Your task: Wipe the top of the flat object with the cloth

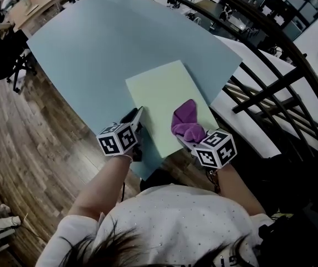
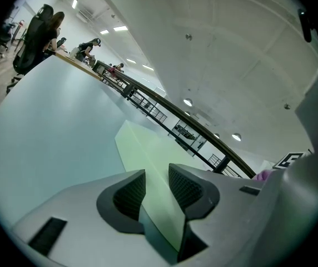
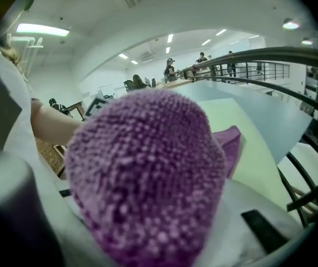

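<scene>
A pale green flat board (image 1: 164, 93) lies on the light blue table (image 1: 103, 43), its near corner reaching past the table's front edge. My left gripper (image 1: 138, 115) straddles the board's left edge; in the left gripper view the board (image 2: 148, 149) fills the gap between the pads (image 2: 184, 188), so the left gripper (image 2: 158, 188) is shut on it. My right gripper (image 1: 188, 141) is shut on a bunched purple cloth (image 1: 185, 124) that rests on the board's near right part. In the right gripper view the cloth (image 3: 148, 171) hides the fingertips, with the board (image 3: 248, 149) beyond.
A dark metal railing (image 1: 270, 88) runs close along the table's right side. Wooden floor (image 1: 31, 138) lies to the left, with a black chair (image 1: 3, 54) and desks further back. The person's torso is just behind both grippers.
</scene>
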Tool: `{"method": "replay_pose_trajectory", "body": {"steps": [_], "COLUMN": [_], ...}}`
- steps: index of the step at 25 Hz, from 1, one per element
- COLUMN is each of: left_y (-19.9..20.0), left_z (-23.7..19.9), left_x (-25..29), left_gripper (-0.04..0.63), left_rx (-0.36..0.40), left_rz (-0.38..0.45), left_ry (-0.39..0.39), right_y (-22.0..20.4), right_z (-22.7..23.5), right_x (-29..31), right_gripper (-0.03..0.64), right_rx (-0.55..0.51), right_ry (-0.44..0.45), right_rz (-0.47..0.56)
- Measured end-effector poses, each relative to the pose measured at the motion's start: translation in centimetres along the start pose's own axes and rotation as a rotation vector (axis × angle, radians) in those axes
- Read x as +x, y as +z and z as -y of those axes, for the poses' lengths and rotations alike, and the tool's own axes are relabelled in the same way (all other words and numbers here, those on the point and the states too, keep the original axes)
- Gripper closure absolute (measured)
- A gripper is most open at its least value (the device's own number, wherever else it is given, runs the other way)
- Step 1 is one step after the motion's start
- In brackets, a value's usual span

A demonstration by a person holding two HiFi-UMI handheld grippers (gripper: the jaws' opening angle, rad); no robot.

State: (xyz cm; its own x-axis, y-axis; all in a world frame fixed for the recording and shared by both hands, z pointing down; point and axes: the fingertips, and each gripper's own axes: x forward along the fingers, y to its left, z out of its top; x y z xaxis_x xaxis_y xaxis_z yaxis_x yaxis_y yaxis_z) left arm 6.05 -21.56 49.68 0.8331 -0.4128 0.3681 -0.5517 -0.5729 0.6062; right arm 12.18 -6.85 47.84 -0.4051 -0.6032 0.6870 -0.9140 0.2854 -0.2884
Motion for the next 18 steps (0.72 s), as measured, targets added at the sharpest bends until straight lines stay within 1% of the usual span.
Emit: {"method": "replay_pose_trajectory", "body": {"steps": [4, 11, 16, 18], "left_y": [0.2, 0.0, 0.4, 0.2], "left_z": [0.0, 0.1, 0.2, 0.2], "left_x": [0.0, -0.1, 0.0, 0.1], "left_gripper": [0.463, 0.463, 0.468, 0.468], "left_rx": [0.021, 0.033, 0.073, 0.065], "left_rz": [0.022, 0.036, 0.062, 0.054], "left_ry": [0.017, 0.023, 0.042, 0.034], "right_y": [-0.3, -1.3, -1.3, -1.5], "right_z": [3.0, 8.5, 10.7, 11.2], "right_x": [-1.7, -4.9, -6.2, -6.5], "right_gripper": [0.578, 0.578, 0.578, 0.578], "right_rx": [0.023, 0.066, 0.120, 0.143], "right_ry": [-0.060, -0.177, -0.220, -0.227], "right_rz": [0.023, 0.055, 0.114, 0.133]}}
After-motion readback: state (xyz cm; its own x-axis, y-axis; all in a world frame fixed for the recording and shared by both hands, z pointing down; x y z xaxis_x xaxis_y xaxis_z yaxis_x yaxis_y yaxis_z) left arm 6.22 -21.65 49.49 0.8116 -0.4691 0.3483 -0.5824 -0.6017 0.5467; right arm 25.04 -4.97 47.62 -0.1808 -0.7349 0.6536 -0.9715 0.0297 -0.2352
